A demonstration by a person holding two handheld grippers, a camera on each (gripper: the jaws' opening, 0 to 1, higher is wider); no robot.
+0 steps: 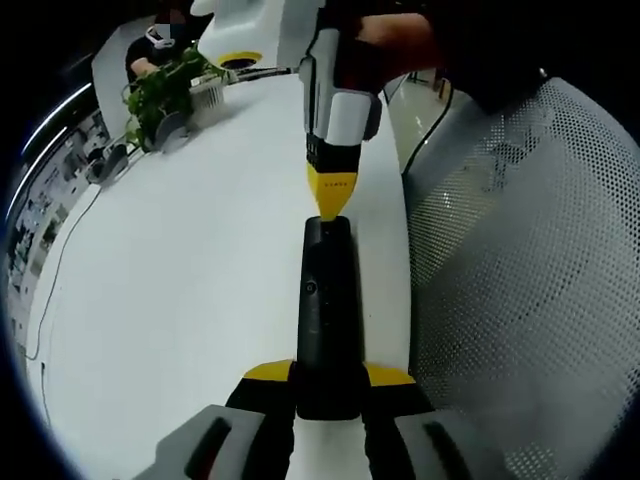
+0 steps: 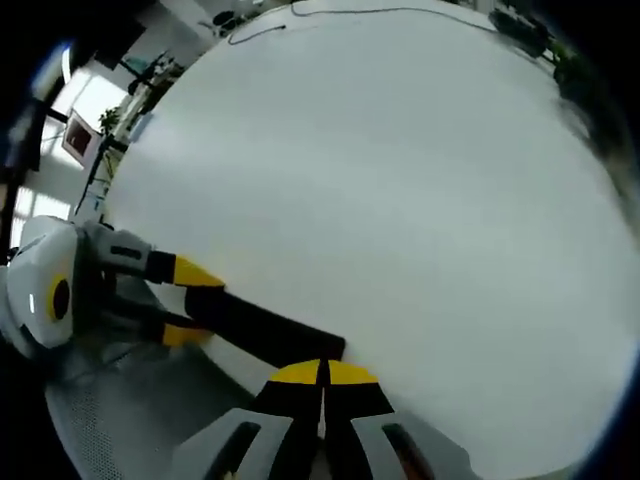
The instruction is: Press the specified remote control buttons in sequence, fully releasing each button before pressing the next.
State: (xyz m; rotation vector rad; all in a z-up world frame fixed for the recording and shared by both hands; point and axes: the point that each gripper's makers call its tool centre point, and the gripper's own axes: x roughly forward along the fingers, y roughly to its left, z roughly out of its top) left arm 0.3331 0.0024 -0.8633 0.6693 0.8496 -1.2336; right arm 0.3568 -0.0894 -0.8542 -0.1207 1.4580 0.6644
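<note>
A long black remote control (image 1: 327, 300) lies over the white table's (image 1: 190, 280) right edge, pointing away from me. My left gripper (image 1: 328, 375) is shut on its near end, one yellow tip on each side. From the top of the left gripper view my right gripper (image 1: 331, 200) comes down, shut, its yellow tips meeting the remote's far end. In the right gripper view the closed tips of my right gripper (image 2: 322, 372) rest at the end of the remote (image 2: 260, 322), and my left gripper (image 2: 195, 303) clamps the other end.
A leafy plant (image 1: 165, 90) in a white pot stands at the table's far left, with cables (image 1: 70, 230) trailing nearby. A white mesh chair (image 1: 520, 280) is right beside the table edge. A person's arm (image 1: 400, 35) holds the right gripper.
</note>
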